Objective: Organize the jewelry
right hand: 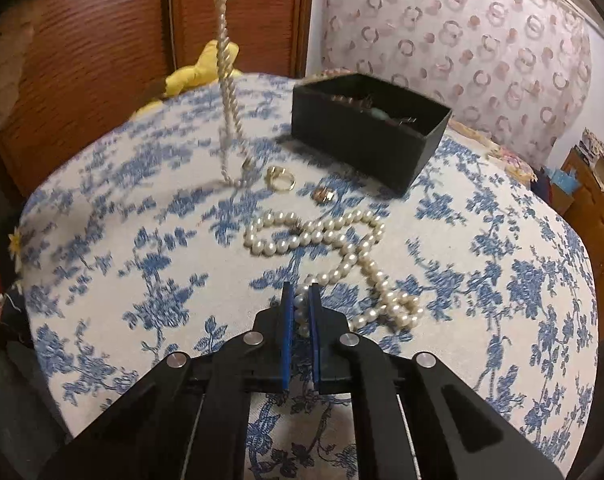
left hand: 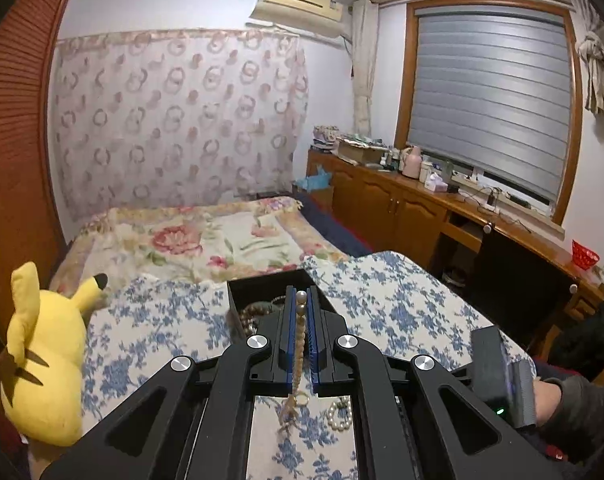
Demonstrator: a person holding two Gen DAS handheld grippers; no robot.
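A black box (right hand: 366, 128) is seen at the upper centre of the right wrist view, standing open on the blue-flowered cloth (right hand: 482, 280); dark beads and other small pieces are heaped inside it, too blurred to be named. The left tongs (left hand: 301, 300) are clamped on a thin bead string (left hand: 300, 344), which is hung down at the upper left of the right wrist view. The right tongs (right hand: 301, 294) are closed on a pearl necklace (right hand: 334, 240) lying coiled mid-frame. Between necklace and box, a gold ring (right hand: 280, 178) and a smaller ring (right hand: 324, 196) are lying on the cloth.
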